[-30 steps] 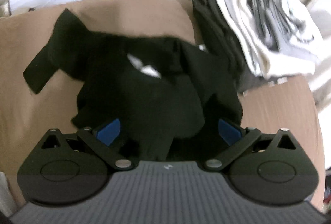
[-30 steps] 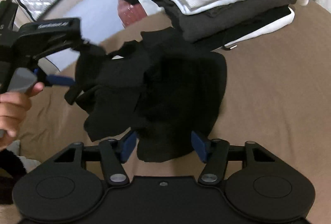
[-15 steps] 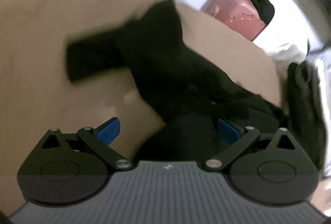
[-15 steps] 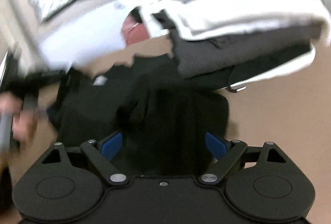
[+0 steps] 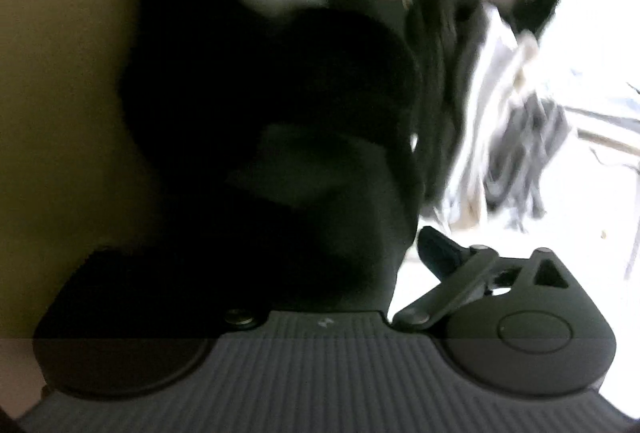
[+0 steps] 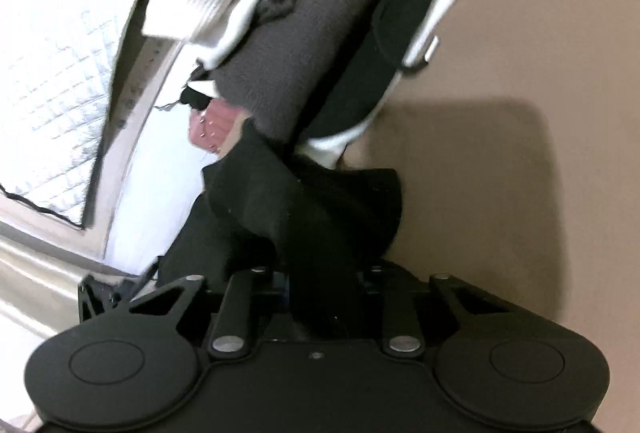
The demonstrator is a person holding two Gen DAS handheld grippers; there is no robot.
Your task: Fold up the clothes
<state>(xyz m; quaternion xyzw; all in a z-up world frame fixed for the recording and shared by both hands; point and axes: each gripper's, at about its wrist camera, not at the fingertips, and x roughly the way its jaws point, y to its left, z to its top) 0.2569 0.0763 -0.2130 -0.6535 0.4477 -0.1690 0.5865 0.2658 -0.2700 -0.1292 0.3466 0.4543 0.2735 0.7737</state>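
A black garment (image 5: pixel 280 113) fills the left wrist view and drapes over my left gripper (image 5: pixel 320 257); its right finger (image 5: pixel 438 247) stands wide, the left finger is hidden under cloth. In the right wrist view the same black garment (image 6: pixel 304 209) bunches up between the fingers of my right gripper (image 6: pixel 326 277), which is shut on it, close to the tan surface (image 6: pixel 520 113). Both views are blurred.
A stack of folded clothes (image 6: pixel 312 13), white, grey and black, lies just beyond the right gripper; it also shows blurred in the left wrist view (image 5: pixel 500 113). A pink case (image 6: pixel 212 125) sits behind it. A white quilted cover (image 6: pixel 52 73) is at the left.
My right gripper has closed on the black garment and swung toward the folded stack. My left gripper has turned and moved in until the garment covers most of its view.
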